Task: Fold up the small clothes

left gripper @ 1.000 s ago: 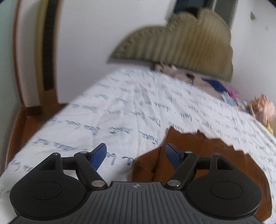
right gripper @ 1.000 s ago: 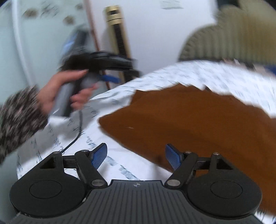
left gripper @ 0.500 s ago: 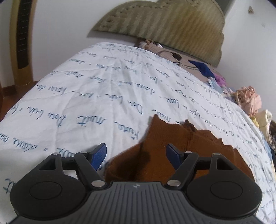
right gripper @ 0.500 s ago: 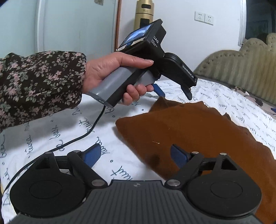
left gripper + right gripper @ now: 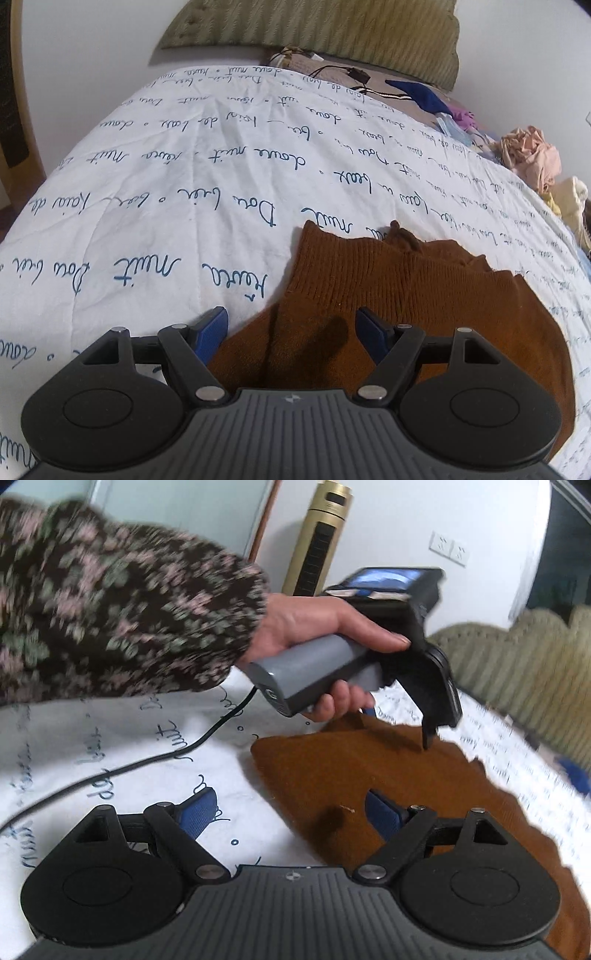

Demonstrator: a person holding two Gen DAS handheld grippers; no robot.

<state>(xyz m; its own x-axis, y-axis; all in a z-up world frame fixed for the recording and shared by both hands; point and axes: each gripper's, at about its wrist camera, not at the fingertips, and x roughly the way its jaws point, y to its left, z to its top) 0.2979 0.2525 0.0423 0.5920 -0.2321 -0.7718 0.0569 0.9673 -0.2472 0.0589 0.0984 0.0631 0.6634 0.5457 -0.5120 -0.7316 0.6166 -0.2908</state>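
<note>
A small brown knitted garment lies flat on the white bedspread printed with blue script. My left gripper is open and empty, low over the garment's near left edge. My right gripper is open and empty, over the garment's near corner. In the right wrist view the hand-held left gripper hovers just above the garment's far edge; its fingers are mostly hidden by its body.
A pile of other clothes lies at the bed's right side. A padded headboard stands at the back. A gold tower fan stands by the wall. A black cable trails across the bedspread.
Both grippers have come down closer to the brown garment. The left one moved forward over its near left edge. Both stayed open.
</note>
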